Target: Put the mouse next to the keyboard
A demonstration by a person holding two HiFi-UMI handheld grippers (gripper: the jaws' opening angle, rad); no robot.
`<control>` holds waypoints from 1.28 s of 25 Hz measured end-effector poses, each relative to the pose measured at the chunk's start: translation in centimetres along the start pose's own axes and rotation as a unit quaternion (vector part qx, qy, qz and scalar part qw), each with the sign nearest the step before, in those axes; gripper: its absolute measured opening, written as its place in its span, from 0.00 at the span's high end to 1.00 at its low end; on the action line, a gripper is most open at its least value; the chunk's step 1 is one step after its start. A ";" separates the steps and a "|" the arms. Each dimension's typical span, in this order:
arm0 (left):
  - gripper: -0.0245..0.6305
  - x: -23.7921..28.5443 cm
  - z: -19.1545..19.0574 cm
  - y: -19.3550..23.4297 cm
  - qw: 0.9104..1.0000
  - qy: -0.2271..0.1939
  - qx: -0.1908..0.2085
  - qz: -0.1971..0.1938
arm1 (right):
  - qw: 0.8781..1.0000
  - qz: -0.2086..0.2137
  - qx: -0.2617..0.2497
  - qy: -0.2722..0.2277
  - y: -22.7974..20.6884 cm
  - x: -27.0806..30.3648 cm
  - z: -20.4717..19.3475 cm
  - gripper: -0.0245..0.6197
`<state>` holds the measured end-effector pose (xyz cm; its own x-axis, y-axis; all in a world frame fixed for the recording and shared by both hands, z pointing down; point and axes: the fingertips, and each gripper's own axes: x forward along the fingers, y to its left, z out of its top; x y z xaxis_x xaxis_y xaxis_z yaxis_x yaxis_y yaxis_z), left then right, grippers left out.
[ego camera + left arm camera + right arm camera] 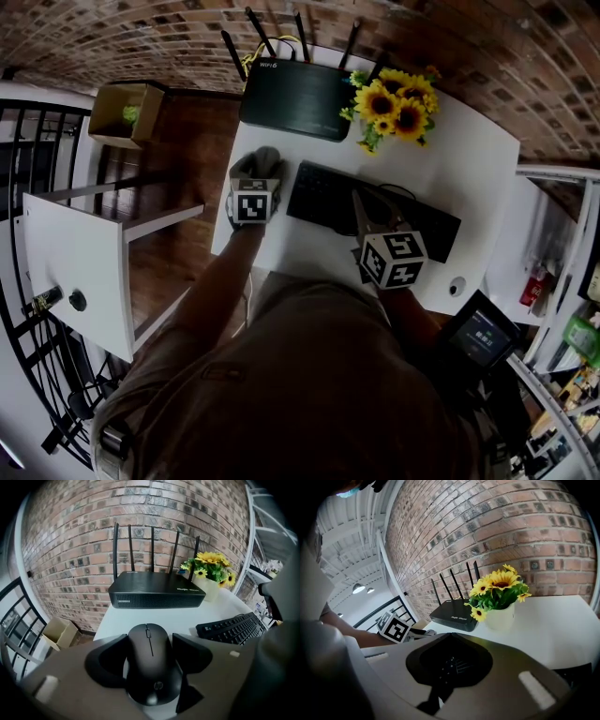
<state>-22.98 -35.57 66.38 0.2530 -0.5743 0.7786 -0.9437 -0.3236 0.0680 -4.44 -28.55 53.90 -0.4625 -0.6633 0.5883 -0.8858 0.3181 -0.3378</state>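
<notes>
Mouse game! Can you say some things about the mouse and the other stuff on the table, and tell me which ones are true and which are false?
1. The left gripper has the mouse between its jaws. True.
2. The keyboard is white. False: it is black.
3. The flowers are yellow. True.
4. The right gripper holds the router. False: its jaws are together, holding nothing.
</notes>
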 end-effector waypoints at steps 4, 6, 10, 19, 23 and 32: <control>0.51 -0.2 0.2 0.1 1.000 -0.003 0.000 -0.002 | 1.000 0.000 0.000 0.000 -0.1 -0.1 0.1 0.95; 0.51 -0.3 0.3 0.2 1.000 -0.007 -0.002 -0.005 | 1.000 0.001 0.000 -0.001 0.0 0.0 0.1 0.94; 0.51 -0.9 0.6 0.3 1.000 -0.014 -0.006 -0.012 | 1.000 -0.001 -0.001 -0.001 0.0 0.0 0.0 0.95; 0.51 -1.1 1.1 0.0 0.999 -0.027 0.008 -0.024 | 1.000 -0.017 0.002 -0.008 -0.2 -0.7 -0.3 0.95; 0.51 -0.6 0.6 -0.2 0.999 -0.017 0.019 -0.026 | 1.000 -0.025 0.005 -0.012 -0.2 -1.1 -0.4 0.94; 0.51 0.2 0.0 -0.8 0.998 -0.018 0.036 -0.038 | 0.999 -0.031 0.008 -0.015 -0.6 -1.0 -0.2 0.95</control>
<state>-22.15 -35.45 66.49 0.3311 -0.5721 0.7504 -0.9042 -0.4196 0.0790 -3.49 -27.93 53.69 -0.4056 -0.7010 0.5866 -0.9118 0.2653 -0.3134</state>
